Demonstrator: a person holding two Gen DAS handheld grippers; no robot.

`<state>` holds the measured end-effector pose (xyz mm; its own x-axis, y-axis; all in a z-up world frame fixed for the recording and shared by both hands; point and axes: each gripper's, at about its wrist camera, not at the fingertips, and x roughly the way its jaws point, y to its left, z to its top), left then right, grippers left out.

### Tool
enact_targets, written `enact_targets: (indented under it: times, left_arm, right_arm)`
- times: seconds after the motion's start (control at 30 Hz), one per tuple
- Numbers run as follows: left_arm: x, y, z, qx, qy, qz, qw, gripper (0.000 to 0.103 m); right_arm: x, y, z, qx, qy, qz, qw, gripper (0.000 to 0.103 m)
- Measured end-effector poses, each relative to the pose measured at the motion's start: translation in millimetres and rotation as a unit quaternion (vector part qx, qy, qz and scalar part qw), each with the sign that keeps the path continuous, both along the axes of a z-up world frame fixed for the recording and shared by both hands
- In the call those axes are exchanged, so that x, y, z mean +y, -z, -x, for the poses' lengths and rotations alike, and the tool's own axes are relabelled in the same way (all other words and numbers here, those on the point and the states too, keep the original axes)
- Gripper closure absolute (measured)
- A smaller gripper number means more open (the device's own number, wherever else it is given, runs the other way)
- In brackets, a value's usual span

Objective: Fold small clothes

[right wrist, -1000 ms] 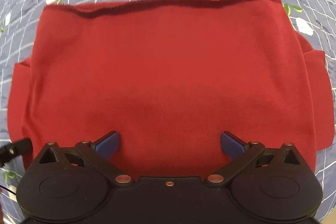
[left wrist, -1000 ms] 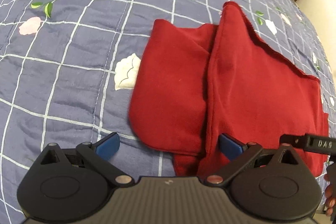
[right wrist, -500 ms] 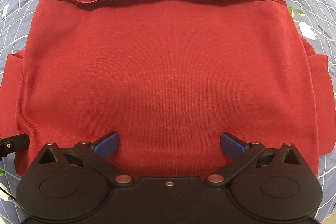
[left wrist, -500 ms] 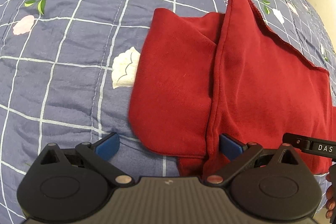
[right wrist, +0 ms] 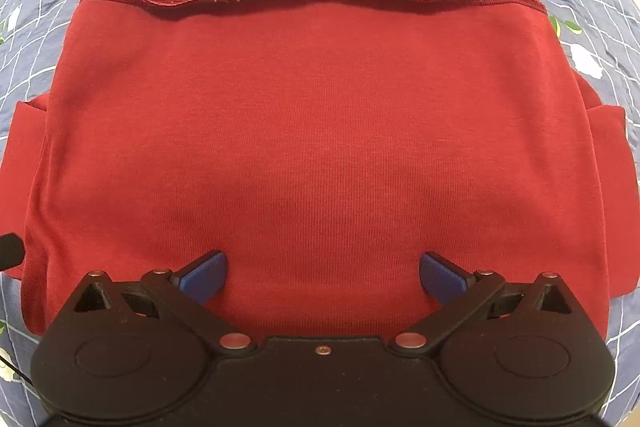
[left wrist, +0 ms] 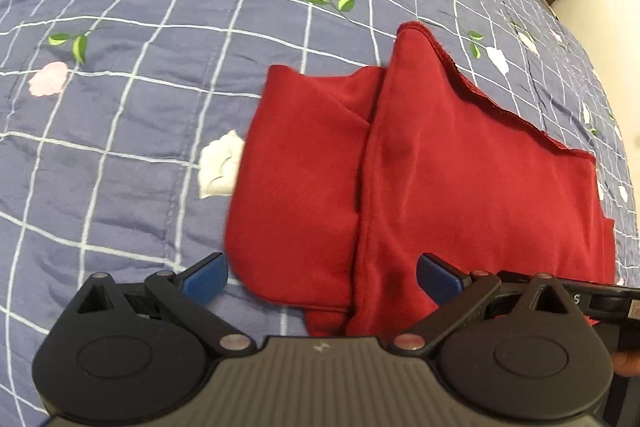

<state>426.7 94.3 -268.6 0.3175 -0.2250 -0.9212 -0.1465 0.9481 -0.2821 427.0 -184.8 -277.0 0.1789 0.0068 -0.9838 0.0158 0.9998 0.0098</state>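
Both grippers, left (left wrist: 320, 277) and right (right wrist: 322, 277), stand released over our red knit garment (right wrist: 320, 147). Left has drawn back slightly; side flap awaits folding.

Red garment (right wrist: 320, 131) ahead of right gripper (right wrist: 322, 271): fine-ribbed matt knit cloth, raw-looking stitched far hem. Bedspread (left wrist: 120, 107) beneath is showing quilted cloth with slight sheen. Left gripper (left wrist: 320, 277) is presenting matt black plastic, blue fingertips (left wrist: 204, 277), small metal pivots.

The left gripper (left wrist: 322, 277) has its blue fingers (left wrist: 206, 277) spread wide, gripping nothing; the right gripper (right wrist: 323, 277) likewise has fingers (right wrist: 442, 277) parted and empty.
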Motion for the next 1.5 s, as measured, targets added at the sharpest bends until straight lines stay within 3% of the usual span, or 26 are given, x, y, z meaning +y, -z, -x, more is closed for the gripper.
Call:
enact_targets:
  times: [0.3, 0.73, 1.5]
  left_arm:
    - [-3.6, 20.3, -19.8, 0.040, 0.014, -0.028, 0.9987, 0.001]
    - [-13.7, 27.7, -26.6, 0.065, 0.020, -0.055, 0.9962, 0.001]
    - [-15.6, 31.1, -29.4, 0.081, 0.012, -0.059, 0.9949, 0.001]
  right_arm:
    - [2.1, -0.7, 3.7, -0.010, -0.001, 0.003, 1.000, 0.000]
    - [3.3, -1.9, 6.0, -0.021, 0.003, 0.005, 1.000, 0.000]
    - [6.0, -3.2, 14.4, -0.050, 0.008, 0.007, 0.999, 0.000]
